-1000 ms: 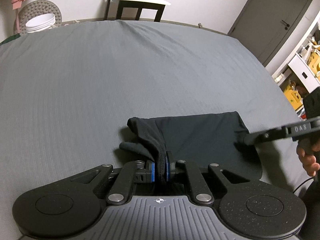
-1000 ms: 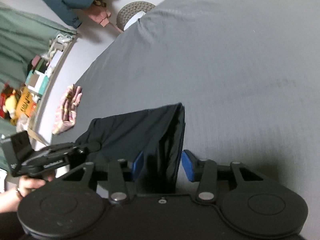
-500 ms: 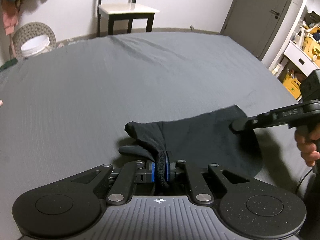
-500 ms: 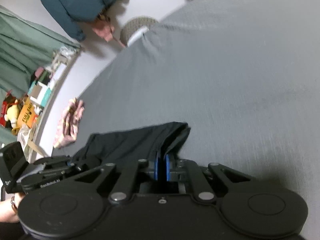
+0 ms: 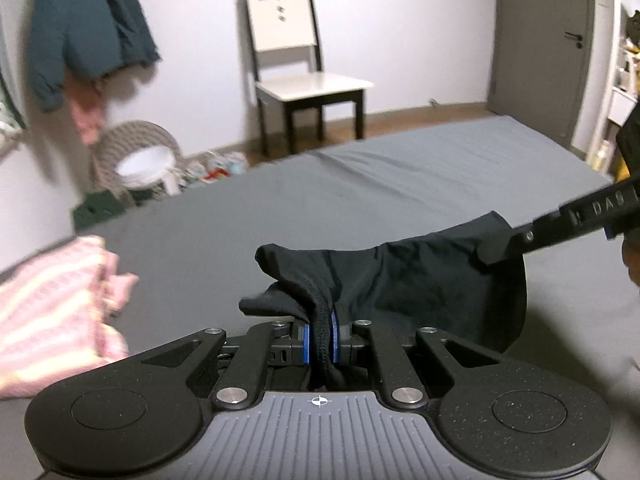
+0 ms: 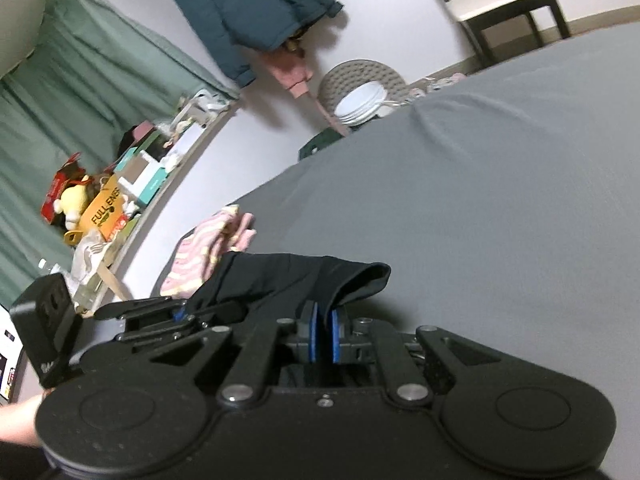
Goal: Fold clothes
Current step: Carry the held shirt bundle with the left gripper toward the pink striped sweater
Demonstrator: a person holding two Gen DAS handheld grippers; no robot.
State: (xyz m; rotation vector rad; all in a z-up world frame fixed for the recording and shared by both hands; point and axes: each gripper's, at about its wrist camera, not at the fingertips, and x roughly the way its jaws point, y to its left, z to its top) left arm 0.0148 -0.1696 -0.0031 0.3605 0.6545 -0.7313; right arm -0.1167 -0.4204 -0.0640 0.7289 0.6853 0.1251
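Observation:
A black garment (image 5: 420,276) hangs stretched between my two grippers above the grey bed (image 5: 360,184). My left gripper (image 5: 320,338) is shut on its bunched left edge. My right gripper (image 6: 324,338) is shut on the opposite edge of the garment (image 6: 288,280). In the left wrist view the right gripper (image 5: 496,250) reaches in from the right and pinches the cloth. In the right wrist view the left gripper (image 6: 184,314) shows at lower left, holding the cloth.
A pink and cream striped garment (image 5: 52,312) lies on the bed at the left; it also shows in the right wrist view (image 6: 208,248). Beyond the bed stand a chair (image 5: 304,88), a wicker basket (image 5: 136,160) and a door (image 5: 540,40).
Both grippers have lifted and tilted up, raising the black garment off the bed. The right gripper closed on the cloth's edge a second ago.

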